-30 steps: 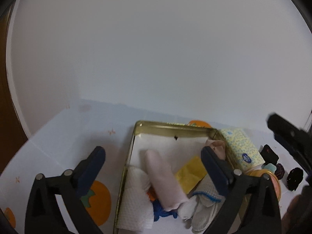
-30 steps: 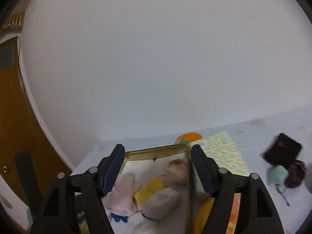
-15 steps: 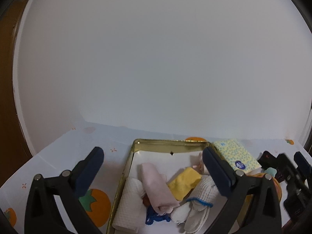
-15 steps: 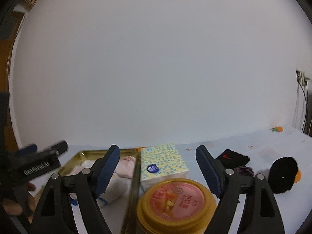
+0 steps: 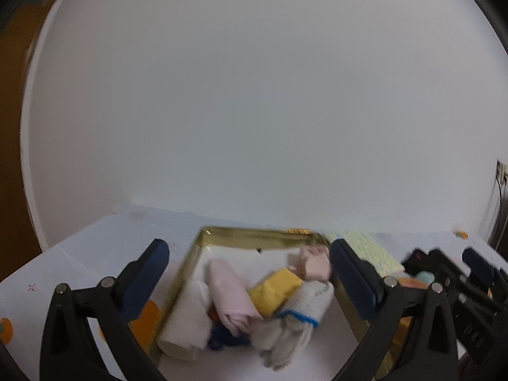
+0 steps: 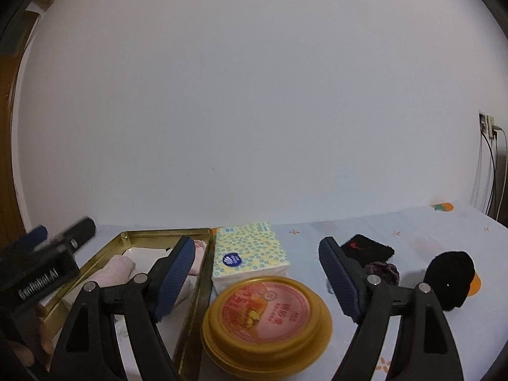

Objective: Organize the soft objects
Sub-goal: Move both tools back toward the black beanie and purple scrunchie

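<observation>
Both grippers gape, holding nothing: left gripper [image 5: 247, 281] over gold tin [image 5: 254, 237]; right gripper [image 6: 255, 274] above yellow lid [image 6: 266, 320]; lettering unreadable.

We see a plain white wall [image 6: 254, 111] filling most of both frames. Brown wooden door [image 6: 6, 158] at left edge; wall socket [image 6: 487, 127] with hanging cables [image 6: 490, 174] at right.

Tin tray [image 6: 203, 273] at left, rolled cloths [image 5: 228, 292] inside. Tissue pack [image 6: 249, 255] just right of tray. Round lidded container [image 6: 266, 320] in front of pack. Wristband [image 6: 370, 247], scrunchie [image 6: 382, 270], pom-pom [image 6: 451, 279] further right on table [image 6: 317, 231].
</observation>
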